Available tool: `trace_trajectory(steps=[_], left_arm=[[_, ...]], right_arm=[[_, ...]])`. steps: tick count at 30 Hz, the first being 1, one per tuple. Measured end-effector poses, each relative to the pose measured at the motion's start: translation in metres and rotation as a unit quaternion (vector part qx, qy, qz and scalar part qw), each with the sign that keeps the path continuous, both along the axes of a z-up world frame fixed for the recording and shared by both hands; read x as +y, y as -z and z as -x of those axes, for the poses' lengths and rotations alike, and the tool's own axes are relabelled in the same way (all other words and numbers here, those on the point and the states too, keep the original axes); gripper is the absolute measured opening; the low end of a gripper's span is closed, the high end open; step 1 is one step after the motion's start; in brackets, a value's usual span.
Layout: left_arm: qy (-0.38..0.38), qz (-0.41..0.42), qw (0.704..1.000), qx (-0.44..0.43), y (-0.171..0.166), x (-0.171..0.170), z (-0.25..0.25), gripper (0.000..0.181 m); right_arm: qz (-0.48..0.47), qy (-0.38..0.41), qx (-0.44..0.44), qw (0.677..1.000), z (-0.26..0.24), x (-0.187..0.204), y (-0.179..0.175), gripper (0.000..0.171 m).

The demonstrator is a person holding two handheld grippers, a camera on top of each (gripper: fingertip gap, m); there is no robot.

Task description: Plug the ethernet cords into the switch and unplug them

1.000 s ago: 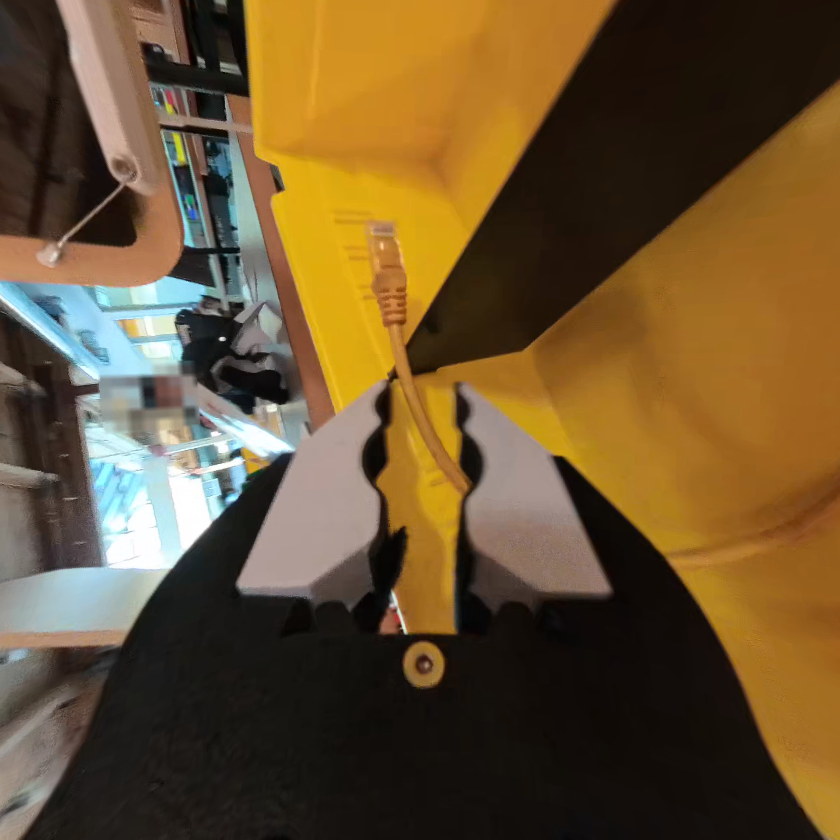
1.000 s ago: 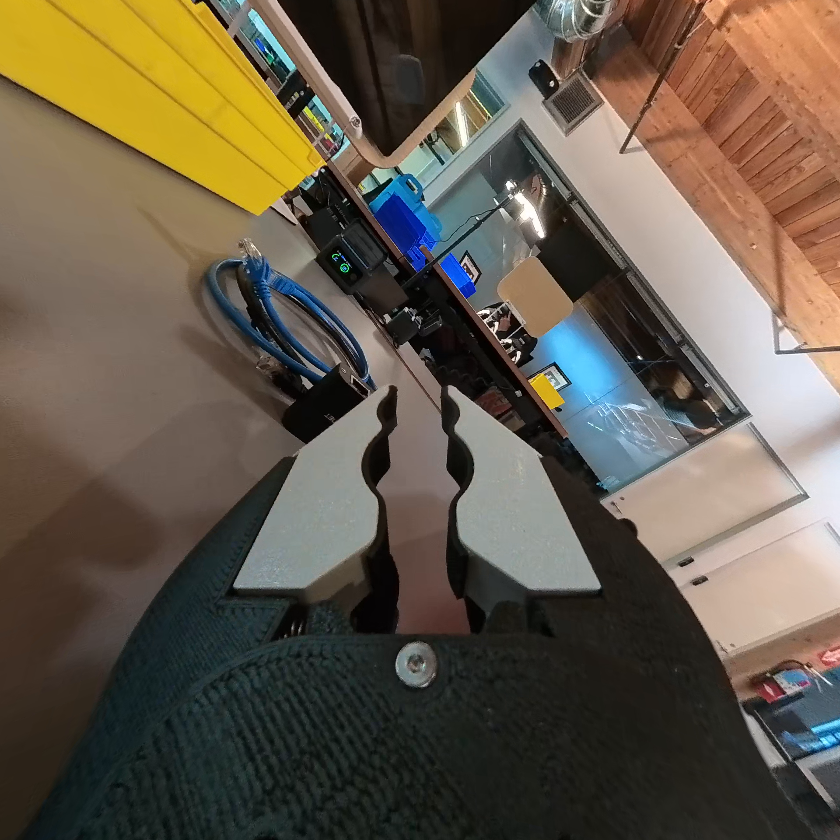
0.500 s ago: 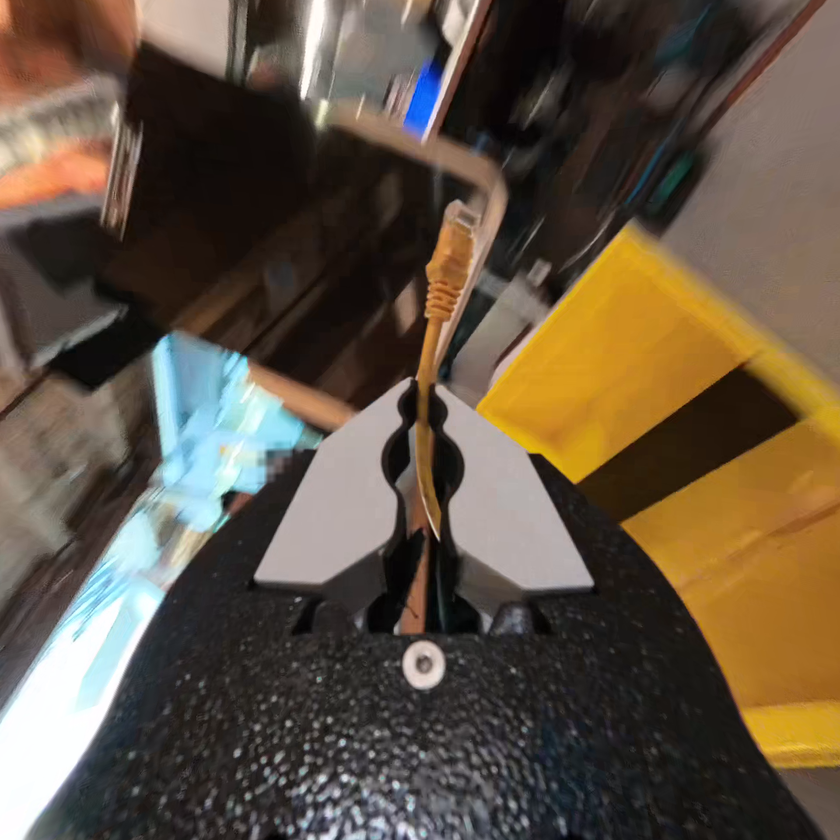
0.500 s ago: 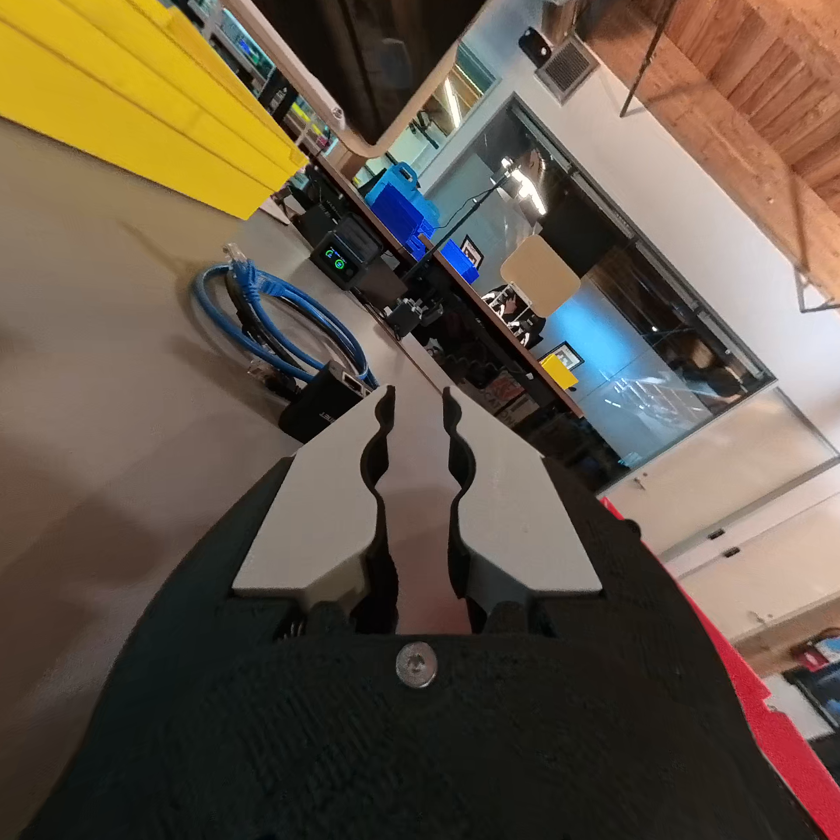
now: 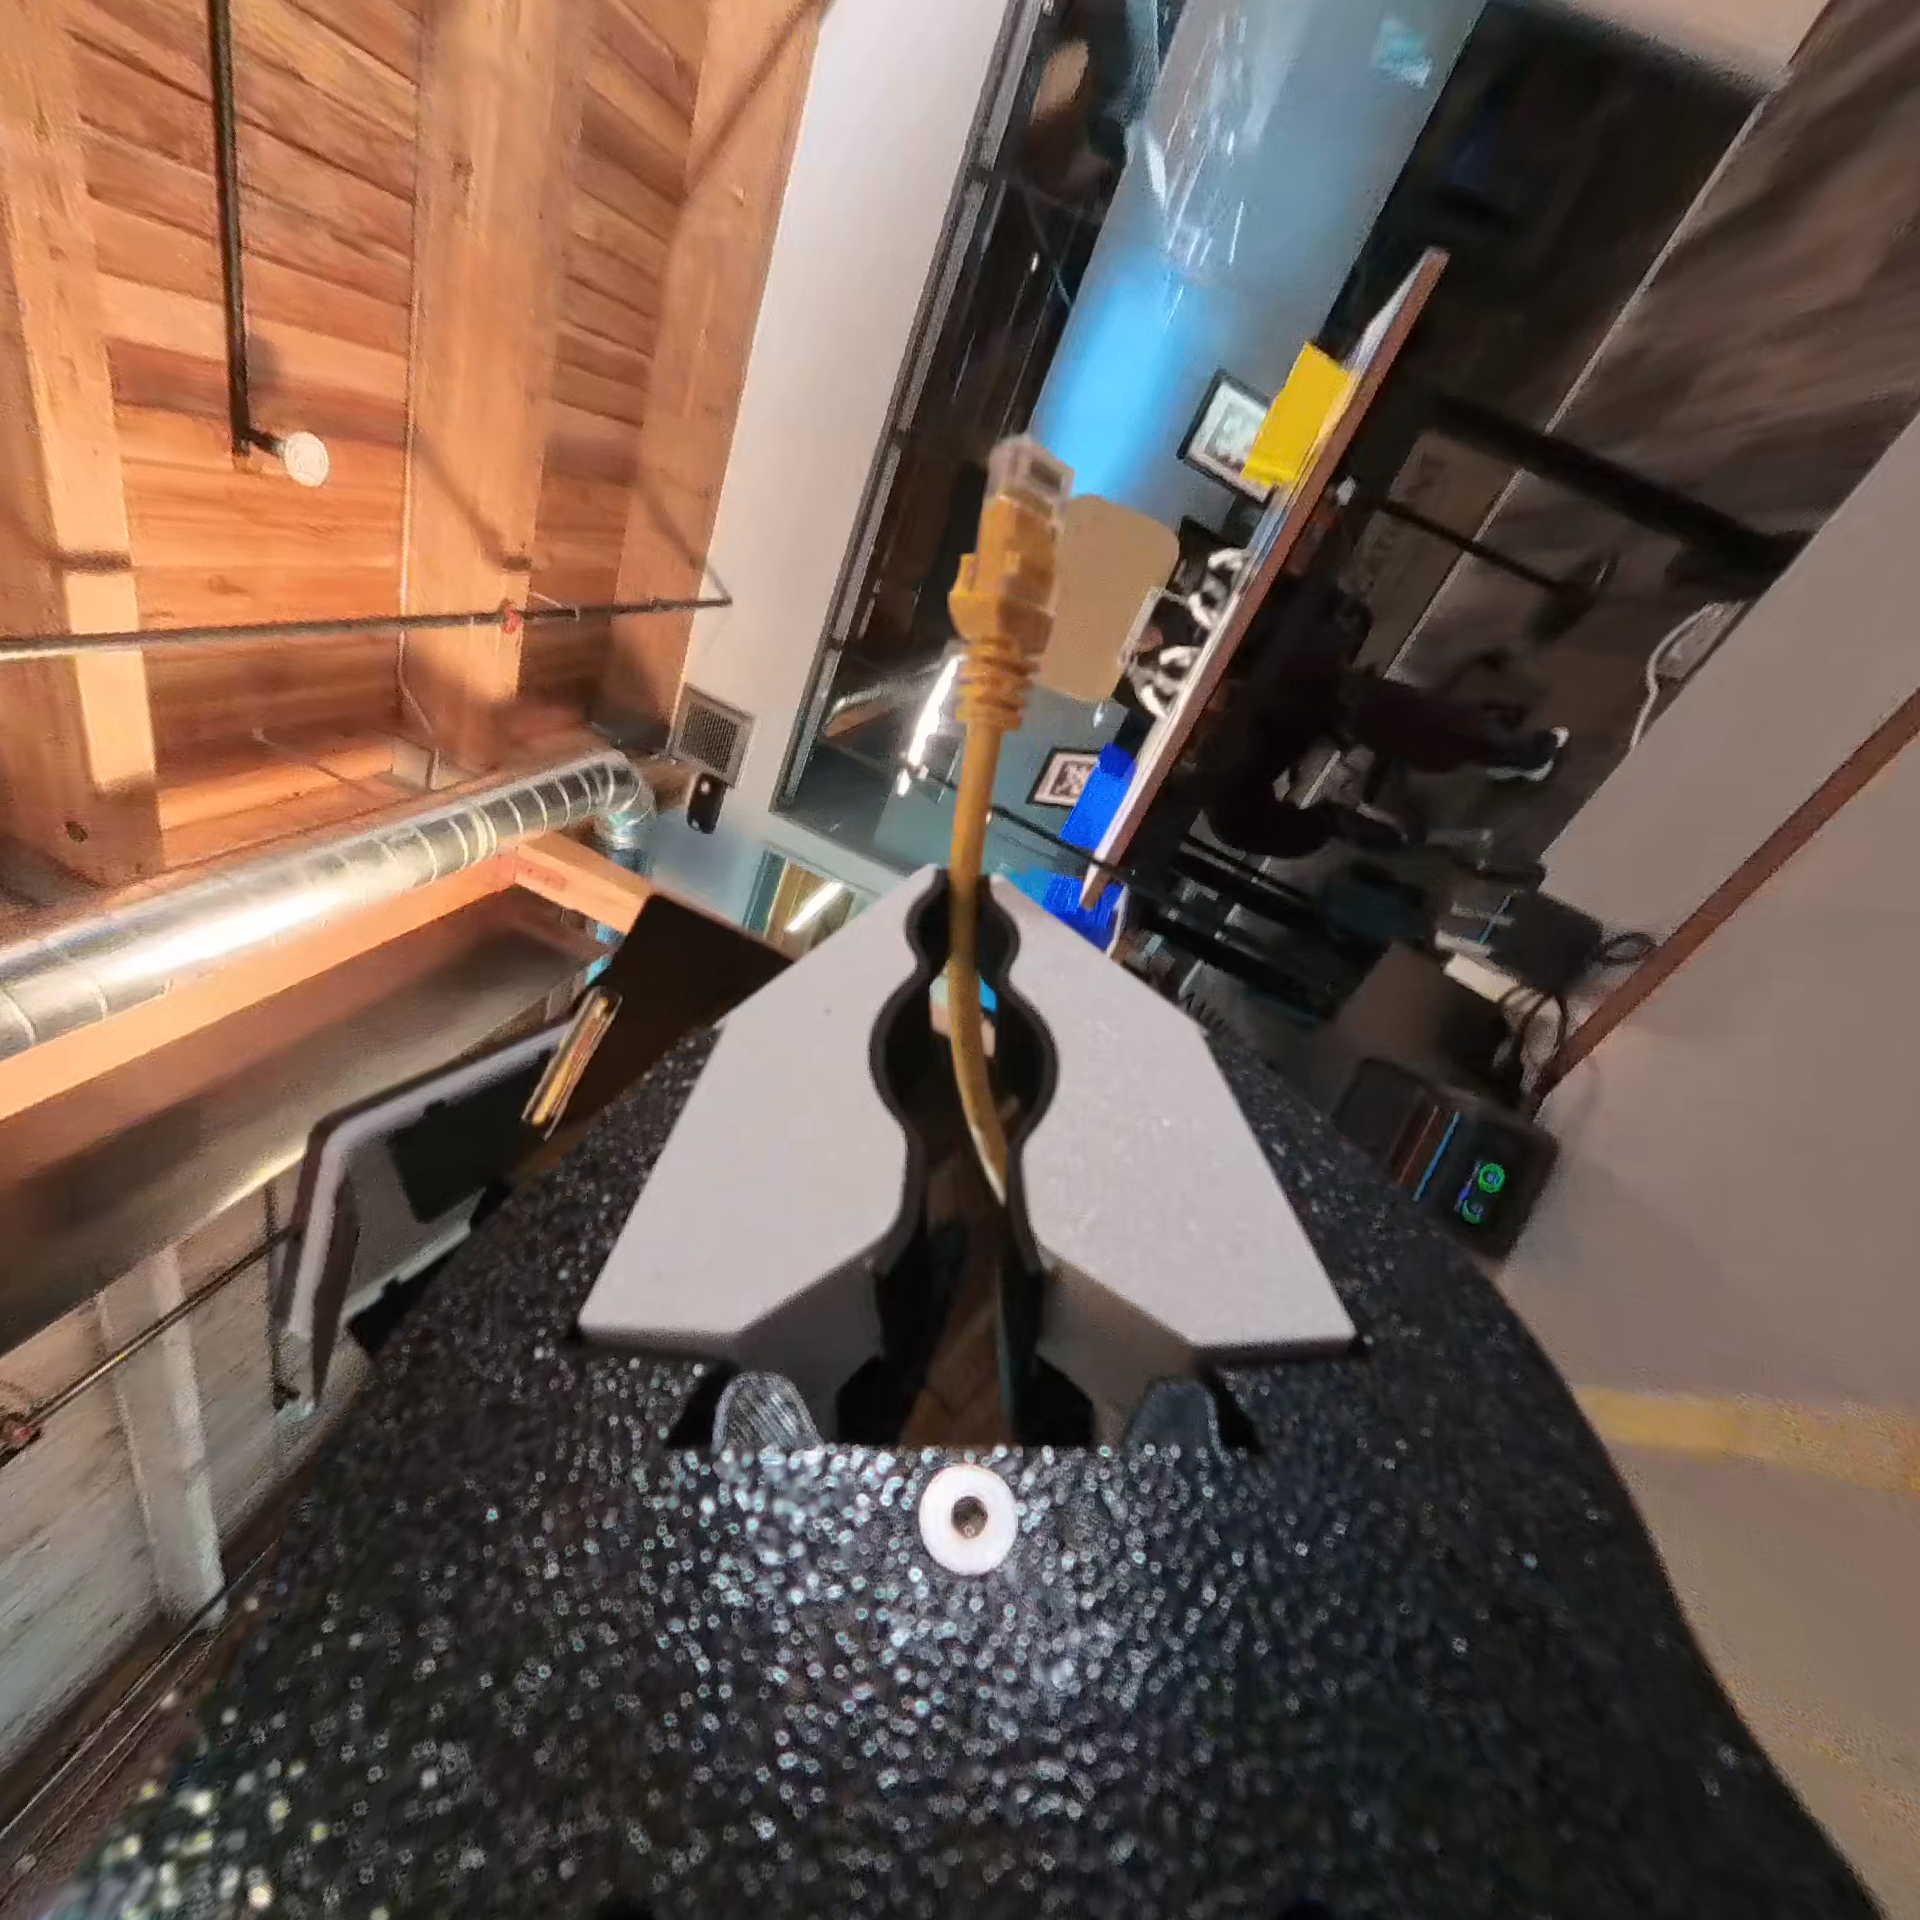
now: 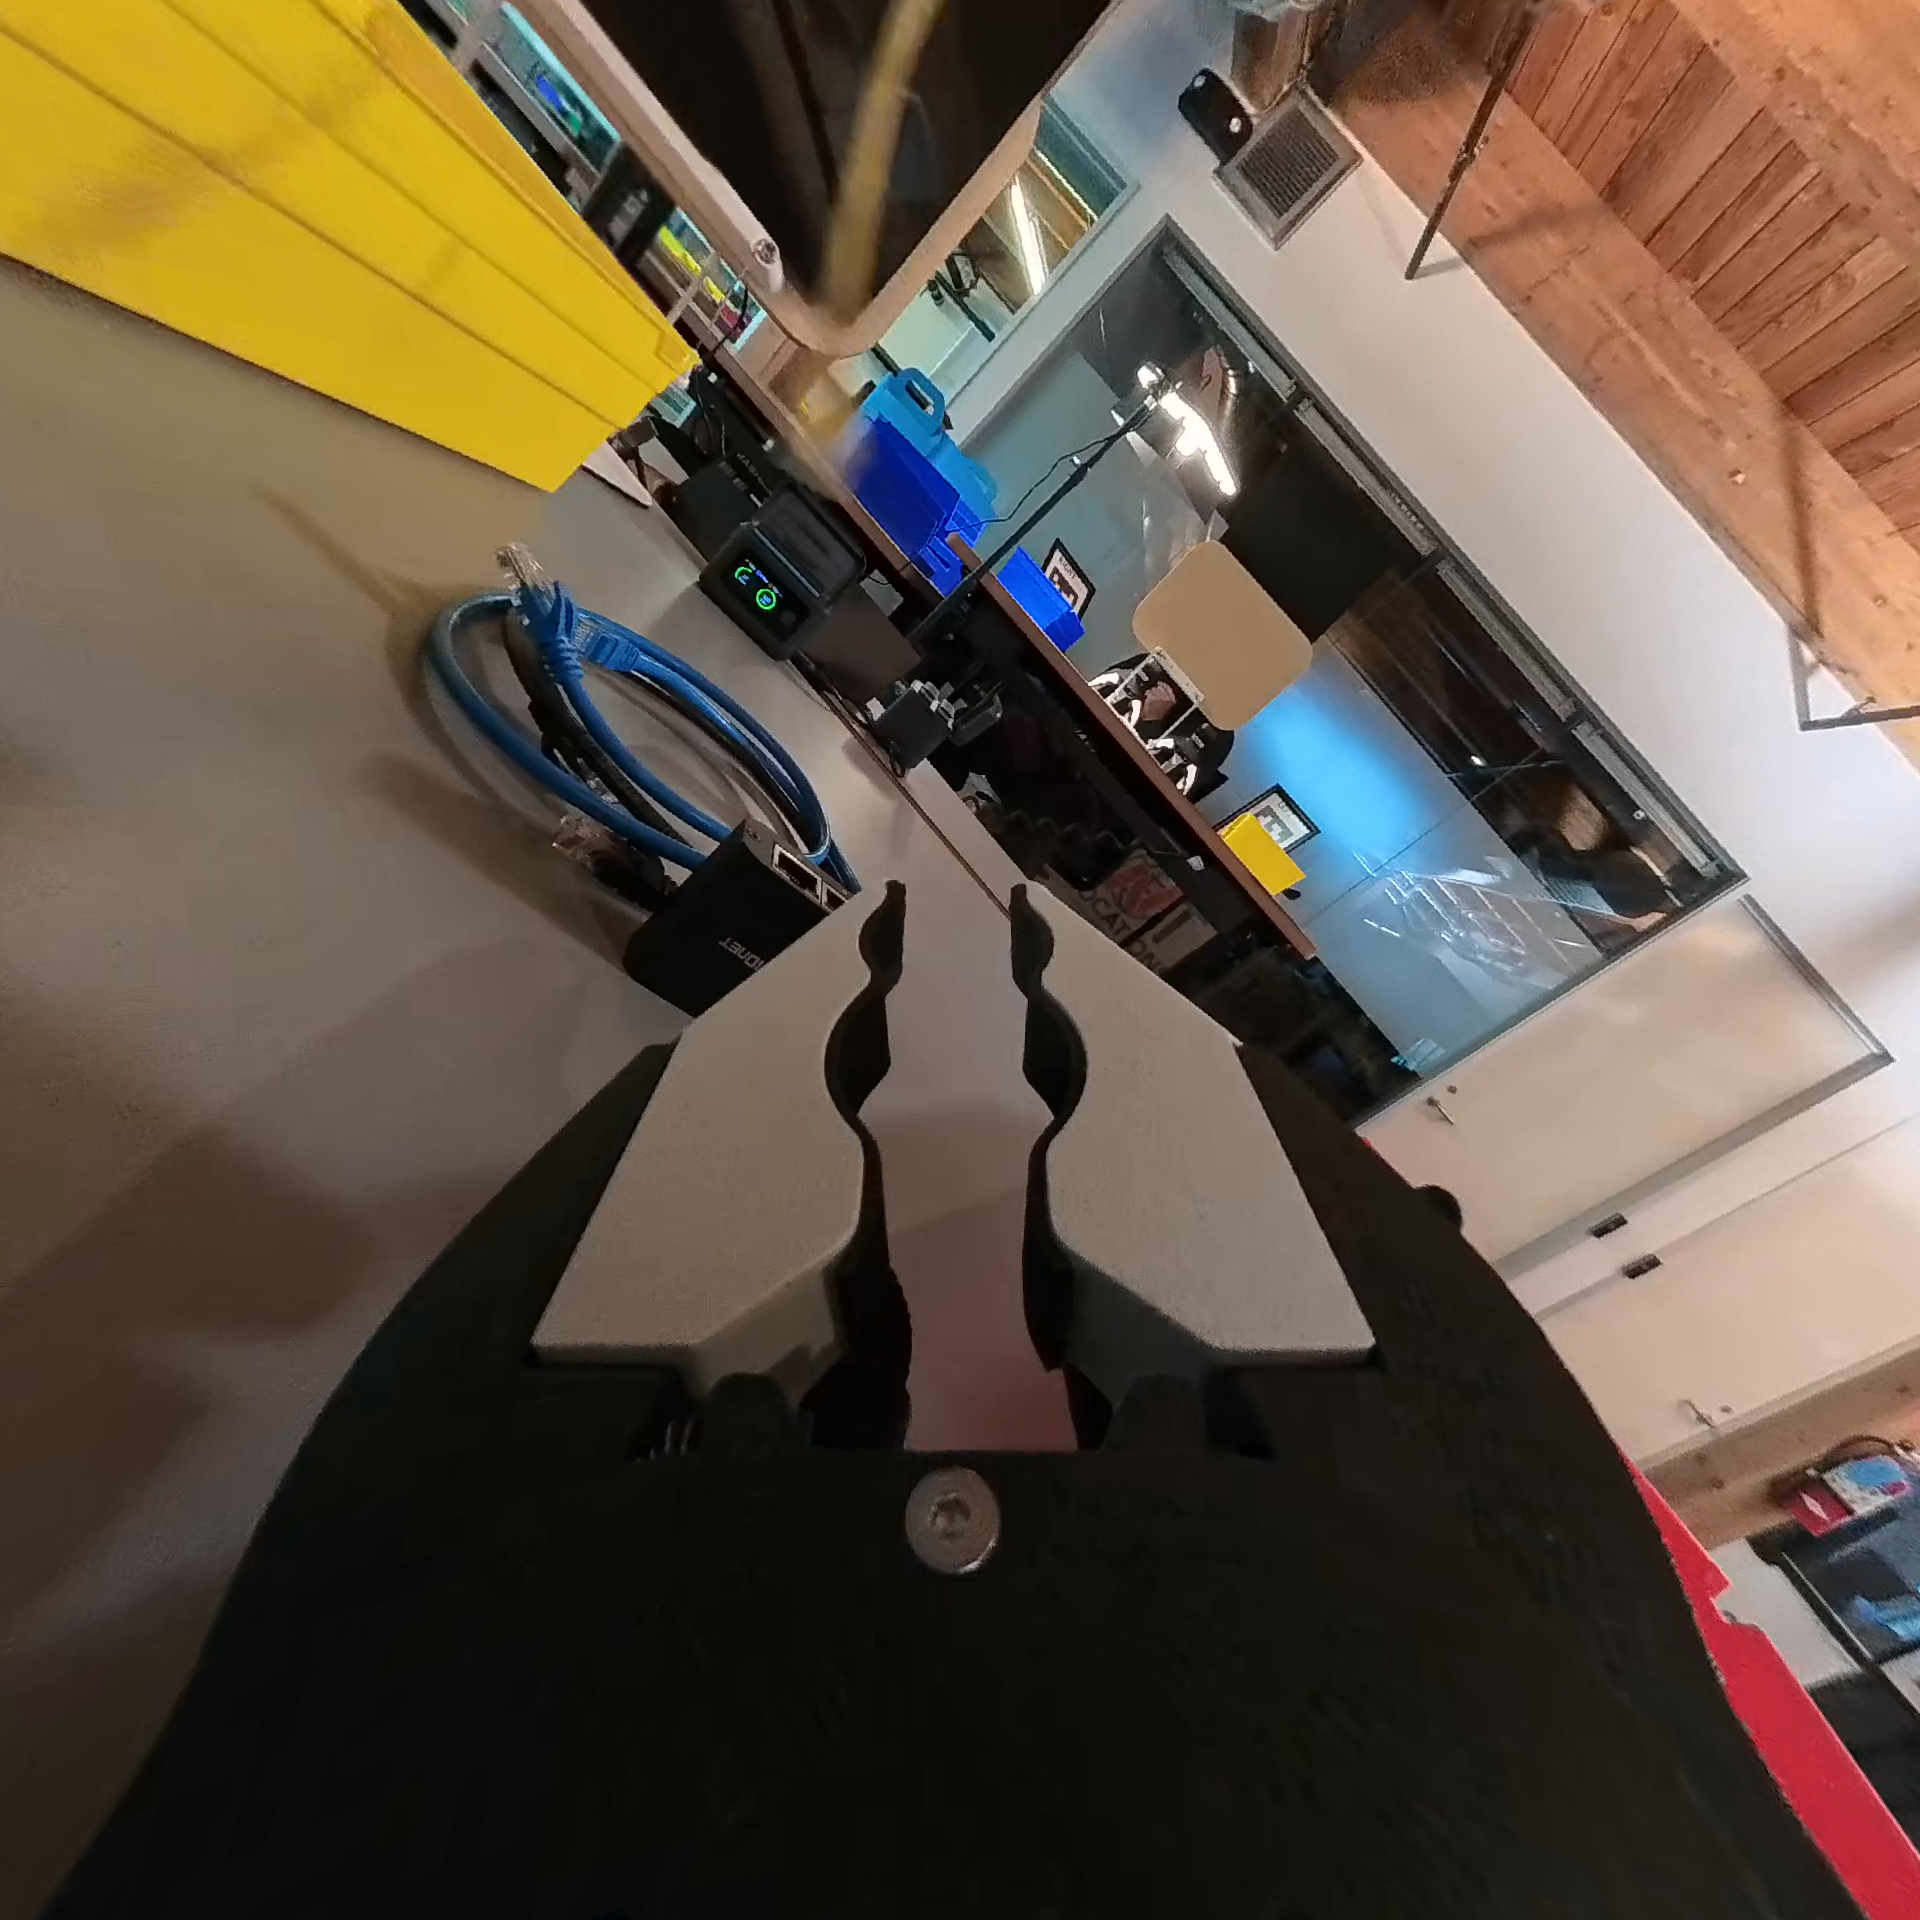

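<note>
My left gripper [image 5: 968,896] is shut on a yellow ethernet cord [image 5: 975,831]. Its plug [image 5: 1013,556] sticks up past the fingertips, in the air, pointing toward the room. In the right wrist view my right gripper [image 6: 954,902] is open and empty, low over the grey table [image 6: 208,935]. The small black switch [image 6: 727,930] lies just left of its fingertips. A coiled blue ethernet cord [image 6: 623,727] and a black cord [image 6: 551,717] lie behind the switch, the blue plug [image 6: 540,603] raised. A blurred yellow strand [image 6: 873,156] hangs at the top.
A yellow bin [image 6: 312,239] stands on the table at the upper left of the right wrist view. A black device with a lit green display [image 6: 774,582] sits beyond the cords, and it also shows in the left wrist view [image 5: 1475,1184]. Other desks with blue boxes [image 6: 914,478] are farther back. The grippers' ends are close to 30 cm from one another.
My left gripper closed on the yellow cord inside the yellow bin, lifted it out and swung up toward the room. The right gripper stayed open and shifted only slightly.
</note>
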State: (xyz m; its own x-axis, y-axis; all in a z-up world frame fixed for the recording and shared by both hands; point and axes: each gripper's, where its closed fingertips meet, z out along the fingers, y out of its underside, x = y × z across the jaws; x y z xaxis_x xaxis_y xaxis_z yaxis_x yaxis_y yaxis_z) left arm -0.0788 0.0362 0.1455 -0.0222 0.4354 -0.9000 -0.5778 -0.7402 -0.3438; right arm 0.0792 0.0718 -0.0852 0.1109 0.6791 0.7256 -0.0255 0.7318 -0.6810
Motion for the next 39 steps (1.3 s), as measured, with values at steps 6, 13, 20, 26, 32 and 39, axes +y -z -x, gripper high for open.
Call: trace_trajectory(steps=[6, 13, 20, 26, 32, 39], left_arm=[[0.165, 0.041, 0.96, -0.223, 0.061, 0.076, -0.001, 0.002], [0.161, -0.062, 0.887, -0.429, 0.154, 0.116, 0.06, 0.002], [0.141, -0.005, 0.838, -0.526, 0.233, 0.126, 0.059, 0.036], [0.232, -0.113, 0.803, -0.538, 0.202, 0.087, 0.021, 0.1], [0.308, -0.1, 0.811, -0.488, 0.202, 0.025, -0.045, 0.098], [0.342, -0.045, 0.835, -0.429, 0.235, -0.022, -0.088, 0.085]], right_arm=[[0.011, -0.004, 0.0, 1.0, 0.002, 0.0, 0.0, 0.018], [0.017, -0.003, 0.003, 1.0, 0.004, 0.002, 0.0, 0.018], [0.037, 0.0, 0.0, 0.999, 0.004, 0.006, 0.0, 0.018], [0.03, -0.007, -0.01, 0.999, 0.005, 0.003, 0.004, 0.018], [0.024, -0.028, -0.04, 0.999, 0.004, -0.009, 0.015, 0.021], [0.243, -0.045, -0.128, 0.96, 0.034, -0.02, 0.018, 0.07]])
